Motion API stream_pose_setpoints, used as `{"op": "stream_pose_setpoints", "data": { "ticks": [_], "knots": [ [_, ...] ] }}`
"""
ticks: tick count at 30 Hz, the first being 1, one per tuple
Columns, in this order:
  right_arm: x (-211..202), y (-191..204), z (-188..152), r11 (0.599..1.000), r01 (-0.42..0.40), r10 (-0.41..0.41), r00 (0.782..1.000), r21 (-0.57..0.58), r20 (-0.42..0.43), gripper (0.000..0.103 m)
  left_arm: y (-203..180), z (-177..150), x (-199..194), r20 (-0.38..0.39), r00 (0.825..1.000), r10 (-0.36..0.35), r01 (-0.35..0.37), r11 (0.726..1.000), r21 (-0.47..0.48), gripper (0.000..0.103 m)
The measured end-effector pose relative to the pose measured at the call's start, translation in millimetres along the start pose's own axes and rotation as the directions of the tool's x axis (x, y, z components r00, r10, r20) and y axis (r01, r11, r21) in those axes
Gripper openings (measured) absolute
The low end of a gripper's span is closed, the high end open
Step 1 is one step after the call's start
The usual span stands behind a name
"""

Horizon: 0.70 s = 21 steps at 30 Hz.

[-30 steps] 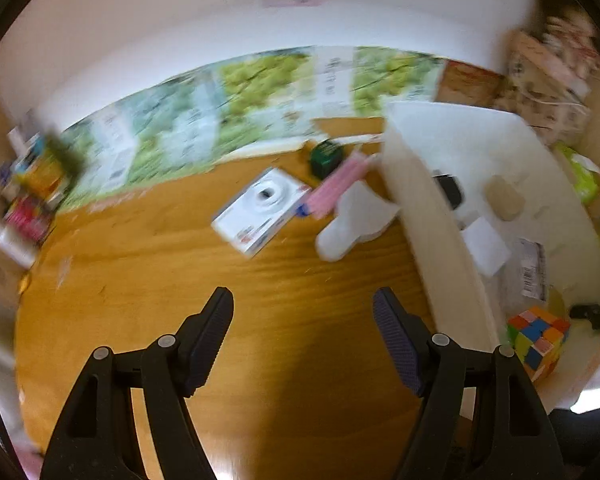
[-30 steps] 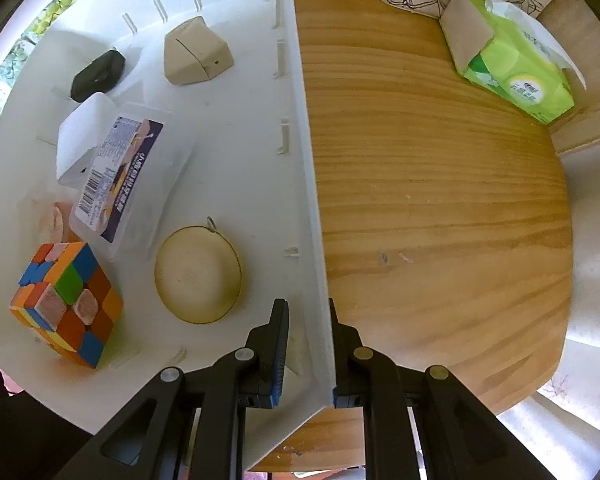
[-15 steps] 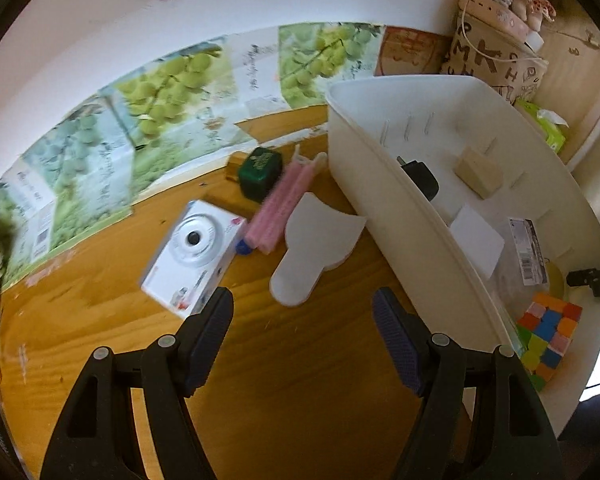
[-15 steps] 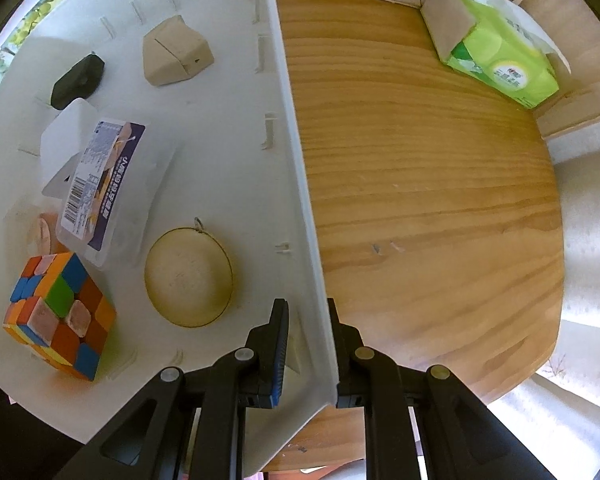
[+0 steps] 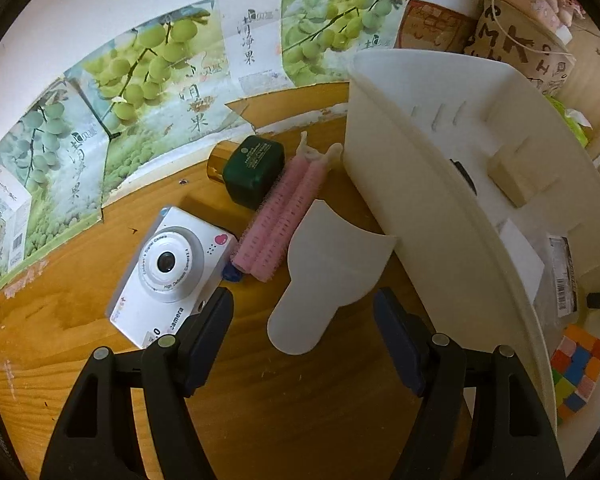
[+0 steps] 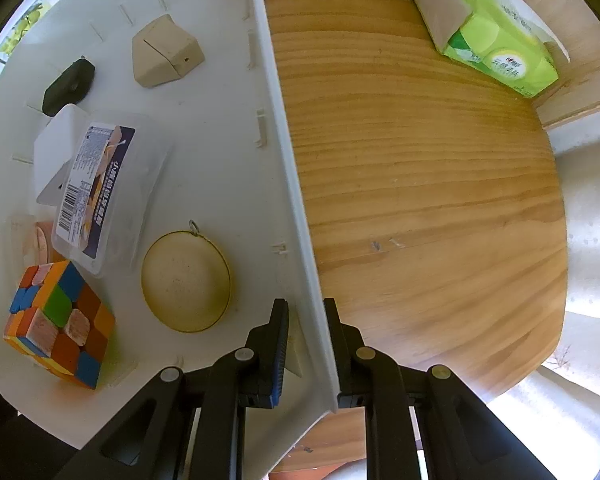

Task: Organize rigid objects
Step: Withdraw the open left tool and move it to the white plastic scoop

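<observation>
The left gripper (image 5: 302, 312) is hanging spread and empty over the flat white paddle-shaped plastic piece (image 5: 327, 276) lying on the wooden worktop (image 5: 260, 400), probably lining up to pick it. Just beyond are lying pink hair rollers (image 5: 284, 216), a white toy camera (image 5: 172, 272) and a dark green box (image 5: 254, 168). The right gripper (image 6: 306, 320) is pinching the white plastic bin's wall (image 6: 296, 208), seemingly steadying it; inside are sitting a colourful puzzle cube (image 6: 56, 320) and a round tan disc (image 6: 186, 280).

White toy camera (image 5: 172, 276) lens-up, pink hair rollers (image 5: 278, 216), flat white scoop (image 5: 324, 272) on table, beside white bin (image 5: 432, 208)
</observation>
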State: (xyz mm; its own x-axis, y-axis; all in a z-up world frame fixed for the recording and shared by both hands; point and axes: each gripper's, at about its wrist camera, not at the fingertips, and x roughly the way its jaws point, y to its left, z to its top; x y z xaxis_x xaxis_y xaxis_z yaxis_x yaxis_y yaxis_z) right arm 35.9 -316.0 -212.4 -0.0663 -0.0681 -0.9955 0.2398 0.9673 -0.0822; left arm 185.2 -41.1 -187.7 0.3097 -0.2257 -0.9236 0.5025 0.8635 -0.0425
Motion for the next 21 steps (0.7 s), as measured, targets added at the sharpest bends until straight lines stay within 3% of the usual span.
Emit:
{"op": "stream_pose_setpoints", "data": {
  "ticks": [13,21],
  "knots": [
    [5,-4,1,1.000,-0.010,0.010,1.000,0.001,-0.007,0.017,-2,2,18,-0.054,0.999,-0.004,0.004,1.000,-0.003,0.075],
    [5,-4,1,1.000,-0.010,0.010,1.000,0.003,-0.006,0.017,-4,5,25,-0.034,0.999,-0.006,0.006,1.000,-0.007,0.075]
  ]
}}
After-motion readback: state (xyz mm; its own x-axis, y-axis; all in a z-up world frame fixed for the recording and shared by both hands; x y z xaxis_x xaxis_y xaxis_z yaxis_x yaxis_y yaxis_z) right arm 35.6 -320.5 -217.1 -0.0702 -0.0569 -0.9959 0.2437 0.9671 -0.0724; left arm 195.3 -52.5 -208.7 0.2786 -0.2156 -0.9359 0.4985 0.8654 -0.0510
